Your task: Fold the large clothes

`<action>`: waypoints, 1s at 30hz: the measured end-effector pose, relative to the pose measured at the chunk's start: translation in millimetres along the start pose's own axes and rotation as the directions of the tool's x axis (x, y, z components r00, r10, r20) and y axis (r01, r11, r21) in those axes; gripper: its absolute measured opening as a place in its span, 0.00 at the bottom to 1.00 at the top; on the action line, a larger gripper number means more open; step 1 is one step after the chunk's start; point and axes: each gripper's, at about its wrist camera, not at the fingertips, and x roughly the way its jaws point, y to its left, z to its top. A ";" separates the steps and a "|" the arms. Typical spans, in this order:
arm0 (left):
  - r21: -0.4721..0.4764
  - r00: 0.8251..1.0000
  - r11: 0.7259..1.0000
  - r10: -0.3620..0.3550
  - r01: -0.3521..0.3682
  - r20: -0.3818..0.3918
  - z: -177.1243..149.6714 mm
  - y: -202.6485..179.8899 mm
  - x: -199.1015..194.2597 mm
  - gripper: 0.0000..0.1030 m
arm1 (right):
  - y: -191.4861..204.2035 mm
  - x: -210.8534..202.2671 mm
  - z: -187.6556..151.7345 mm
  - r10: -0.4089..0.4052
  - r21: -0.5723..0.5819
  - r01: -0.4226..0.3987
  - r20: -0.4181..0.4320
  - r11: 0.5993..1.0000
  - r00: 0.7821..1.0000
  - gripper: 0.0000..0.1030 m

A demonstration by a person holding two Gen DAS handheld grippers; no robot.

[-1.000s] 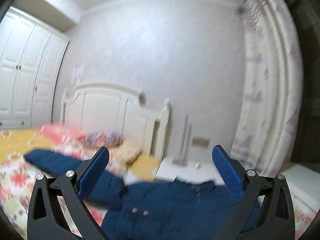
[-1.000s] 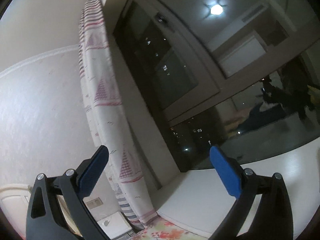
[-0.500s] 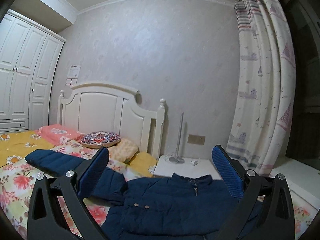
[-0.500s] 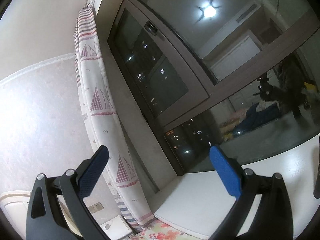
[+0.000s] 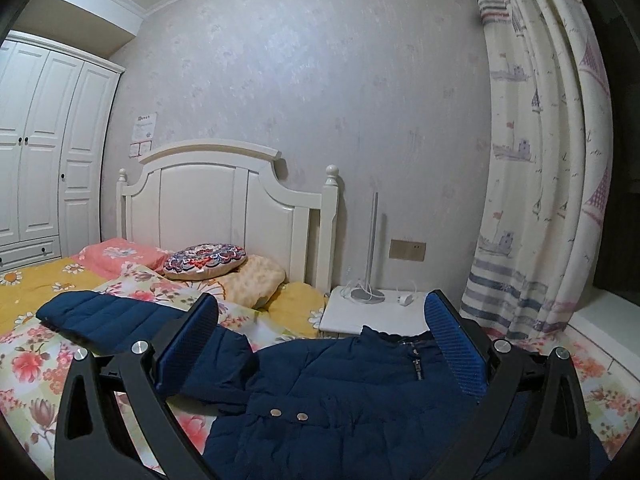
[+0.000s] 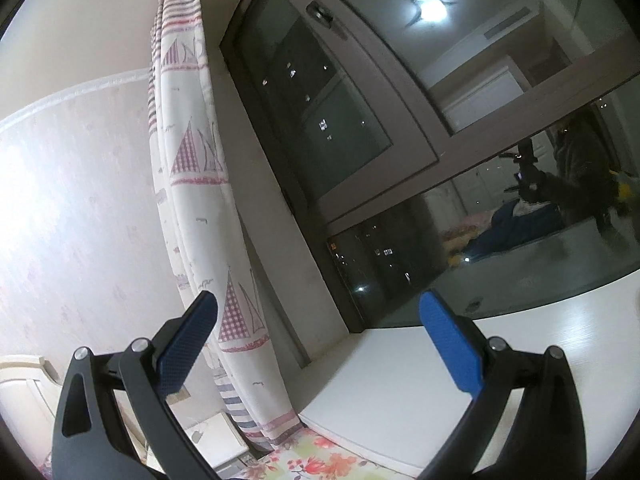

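A dark blue quilted jacket (image 5: 340,408) lies spread front-up on the floral bedspread (image 5: 28,368). Its collar points to the headboard and one sleeve (image 5: 108,314) stretches out to the left. My left gripper (image 5: 320,320) hovers open above the jacket's upper chest, nothing between its blue pads. My right gripper (image 6: 316,316) is open too, raised and aimed at the window; the jacket shows there only as a dim reflection in the glass (image 6: 516,224).
A white headboard (image 5: 224,208), pillows and a round patterned cushion (image 5: 204,260) lie beyond the jacket. A white bedside table (image 5: 376,314) stands right of the bed, beside a sailboat-print curtain (image 6: 200,208). A white window ledge (image 6: 400,392) runs along the bed's right side; a wardrobe (image 5: 40,152) stands far left.
The left wrist view has swung slightly right and steadied, so the jacket's collar sits more between the fingers. The right gripper has tilted a little; both stay open.
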 end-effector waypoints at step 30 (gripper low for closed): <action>0.169 0.750 0.983 0.058 0.073 -0.659 -125.3 -3.2 161.1 0.96 | 198.6 160.0 -412.1 0.064 -0.268 -0.612 -0.883 0.744 0.464 0.97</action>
